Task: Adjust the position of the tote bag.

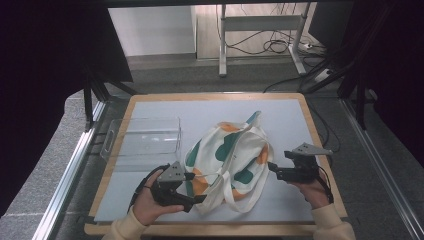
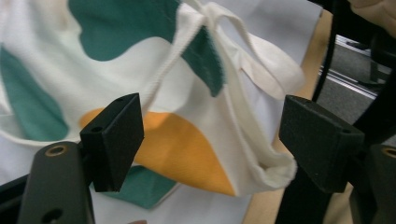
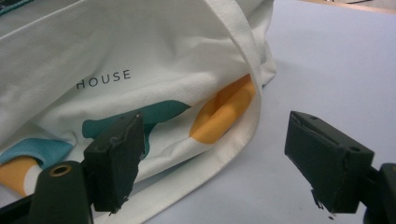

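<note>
A white cloth tote bag (image 1: 225,155) with green and orange patches lies crumpled in the middle of the pale mat (image 1: 285,115); its handles loop toward the front edge. My left gripper (image 1: 196,187) sits at the bag's front left corner, open, with the bag's corner (image 2: 196,154) and a handle (image 2: 261,65) between its jaws. My right gripper (image 1: 271,167) is at the bag's right edge, open, with the bag's side (image 3: 154,84), printed HOUSE, and its hem just ahead of the jaws.
A clear plastic bin (image 1: 142,137) stands on the mat's left side, just behind my left gripper. The wooden table edge (image 1: 320,145) frames the mat. Metal rails run along both sides, and cables lie on the floor behind.
</note>
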Demonstrator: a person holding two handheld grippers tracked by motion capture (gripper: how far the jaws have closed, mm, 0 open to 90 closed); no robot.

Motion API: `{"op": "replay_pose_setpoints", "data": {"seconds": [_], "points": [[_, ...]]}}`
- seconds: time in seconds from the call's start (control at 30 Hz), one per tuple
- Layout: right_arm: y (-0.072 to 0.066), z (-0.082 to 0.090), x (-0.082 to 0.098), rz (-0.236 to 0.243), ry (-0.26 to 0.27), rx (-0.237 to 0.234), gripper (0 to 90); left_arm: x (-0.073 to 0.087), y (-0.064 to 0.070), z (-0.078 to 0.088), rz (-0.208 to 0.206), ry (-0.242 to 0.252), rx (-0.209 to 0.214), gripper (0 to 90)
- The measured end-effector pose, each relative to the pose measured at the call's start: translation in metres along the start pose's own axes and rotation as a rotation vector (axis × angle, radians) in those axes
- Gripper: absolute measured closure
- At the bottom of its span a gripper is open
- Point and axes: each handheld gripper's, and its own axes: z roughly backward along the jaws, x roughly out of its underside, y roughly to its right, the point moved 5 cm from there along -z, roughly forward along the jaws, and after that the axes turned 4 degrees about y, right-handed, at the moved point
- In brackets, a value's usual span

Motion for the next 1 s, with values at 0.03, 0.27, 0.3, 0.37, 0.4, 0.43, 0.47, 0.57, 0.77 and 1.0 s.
{"op": "replay_pose_setpoints", "data": {"seconds": [0.03,0.27,0.3,0.37,0.4,0.43,0.47,0.57,0.77,1.0], "points": [[0.0,0.0,0.0,-0.001,-0.001,-0.001,19.9,0.001,0.002,-0.001,-0.002,-0.001,0.005,21.9],[0.0,0.0,0.0,0.002,0.0,0.002,19.8,0.009,0.012,-0.011,-0.003,-0.023,0.036,21.7],[-0.001,0.0,0.0,0.002,-0.001,0.003,19.8,0.011,0.014,-0.013,-0.003,-0.027,0.038,21.7],[-0.001,0.0,0.0,0.003,-0.002,0.002,19.8,0.015,0.017,-0.018,-0.006,-0.036,0.042,21.9],[-0.001,0.0,0.0,0.004,-0.004,0.002,19.8,0.018,0.018,-0.02,-0.009,-0.042,0.04,22.1],[-0.001,-0.001,0.0,0.004,-0.004,0.002,19.7,0.02,0.019,-0.022,-0.012,-0.046,0.039,23.3],[-0.001,-0.001,0.0,0.004,-0.004,0.002,19.7,0.021,0.019,-0.024,-0.01,-0.048,0.033,23.3],[-0.001,-0.001,0.001,0.003,-0.005,0.002,19.7,0.025,0.017,-0.027,-0.024,-0.056,0.014,30.1],[-0.001,-0.001,0.001,0.003,-0.007,0.002,19.7,0.028,0.014,-0.028,-0.008,-0.059,0.056,56.1],[-0.001,-0.001,0.001,0.003,-0.009,0.004,19.7,0.028,0.009,-0.024,0.004,-0.061,0.045,73.2]]}}
